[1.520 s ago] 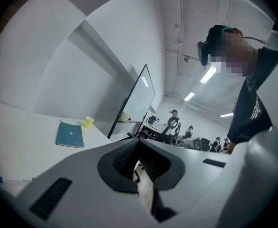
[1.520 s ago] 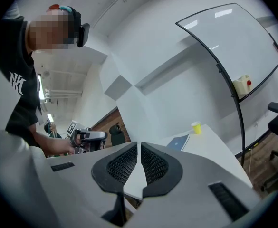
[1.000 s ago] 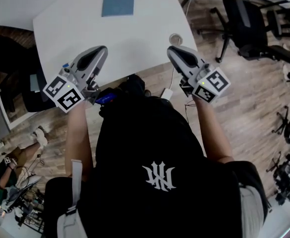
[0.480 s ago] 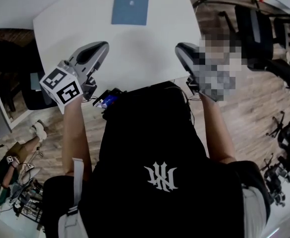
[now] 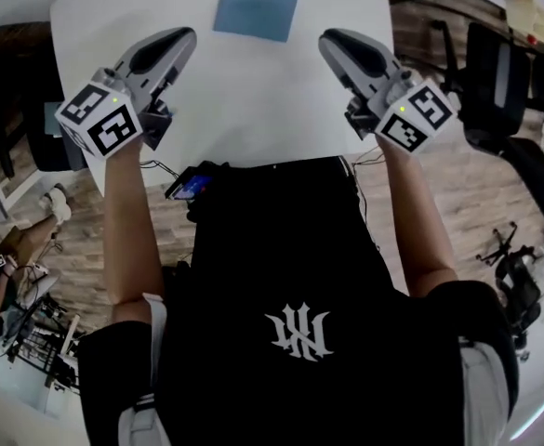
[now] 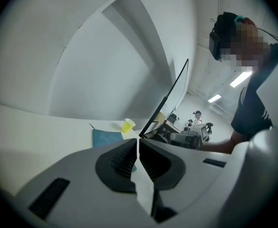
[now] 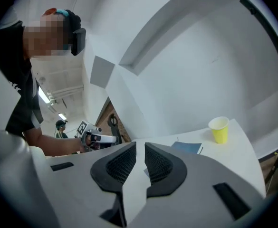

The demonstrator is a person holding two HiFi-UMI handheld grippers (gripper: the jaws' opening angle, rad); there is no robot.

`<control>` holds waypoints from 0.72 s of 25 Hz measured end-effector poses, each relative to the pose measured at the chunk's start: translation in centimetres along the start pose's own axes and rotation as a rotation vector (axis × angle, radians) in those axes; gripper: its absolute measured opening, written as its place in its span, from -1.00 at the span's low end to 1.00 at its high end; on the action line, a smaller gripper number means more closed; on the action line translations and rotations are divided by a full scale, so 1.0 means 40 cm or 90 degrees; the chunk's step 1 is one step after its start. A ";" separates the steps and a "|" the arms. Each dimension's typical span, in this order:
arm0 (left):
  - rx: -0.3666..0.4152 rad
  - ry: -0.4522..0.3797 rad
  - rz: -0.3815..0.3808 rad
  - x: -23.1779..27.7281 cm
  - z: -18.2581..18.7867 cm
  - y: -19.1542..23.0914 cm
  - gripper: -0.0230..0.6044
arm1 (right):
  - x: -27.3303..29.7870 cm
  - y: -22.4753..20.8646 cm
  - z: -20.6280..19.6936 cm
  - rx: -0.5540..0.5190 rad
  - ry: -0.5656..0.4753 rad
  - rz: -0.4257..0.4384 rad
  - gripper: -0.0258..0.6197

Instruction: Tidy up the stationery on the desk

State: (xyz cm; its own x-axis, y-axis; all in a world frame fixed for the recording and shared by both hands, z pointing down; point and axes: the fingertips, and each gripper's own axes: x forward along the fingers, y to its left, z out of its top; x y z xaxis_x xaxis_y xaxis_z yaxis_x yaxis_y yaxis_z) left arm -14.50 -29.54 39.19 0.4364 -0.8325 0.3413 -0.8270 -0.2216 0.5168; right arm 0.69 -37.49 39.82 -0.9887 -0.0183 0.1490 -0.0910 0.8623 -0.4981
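I have both grippers out over the near part of the white desk (image 5: 253, 100), and the piece of stationery I can make out, a blue notebook (image 5: 259, 6), lies ahead of them and between them on the far part of the desk, well apart from either. From the head view neither hand looks plainly nearer; the left gripper (image 5: 186, 33) seems to have it almost dead ahead of its jaws, so I judge that one has the straighter line. Its jaws are pressed together with nothing in them. The right gripper (image 5: 327, 37) has its jaws parted a crack, having just begun to ease apart, and the gap is empty. The notebook's long side appears to run away from me, a little skewed (its far end is cut off in the head view). A yellow paper cup (image 7: 219, 128) stands just beyond it, so an overshoot could knock that over. Between jaws and notebook the desktop is bare, leaving free room to advance; the desk's right edge runs close by the right gripper.
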 end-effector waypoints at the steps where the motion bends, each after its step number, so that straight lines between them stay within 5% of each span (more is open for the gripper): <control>1: -0.009 0.000 0.003 -0.013 0.011 0.011 -0.91 | 0.027 0.006 0.009 0.001 0.006 0.008 -0.72; 4: -0.010 0.012 0.013 0.004 0.020 0.053 -0.89 | 0.085 -0.030 0.022 0.018 0.023 0.022 -0.46; 18: -0.049 0.120 0.055 0.166 -0.054 0.227 -0.64 | 0.216 -0.272 -0.102 0.202 0.162 -0.106 -0.45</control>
State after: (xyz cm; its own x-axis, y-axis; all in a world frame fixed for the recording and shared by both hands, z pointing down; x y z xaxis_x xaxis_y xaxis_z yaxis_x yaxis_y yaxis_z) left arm -18.32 -36.00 47.83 0.4292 -0.7351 0.5247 -0.8381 -0.1076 0.5349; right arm -6.36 -44.99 50.01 -0.9001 0.0155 0.4353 -0.3181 0.6594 -0.6812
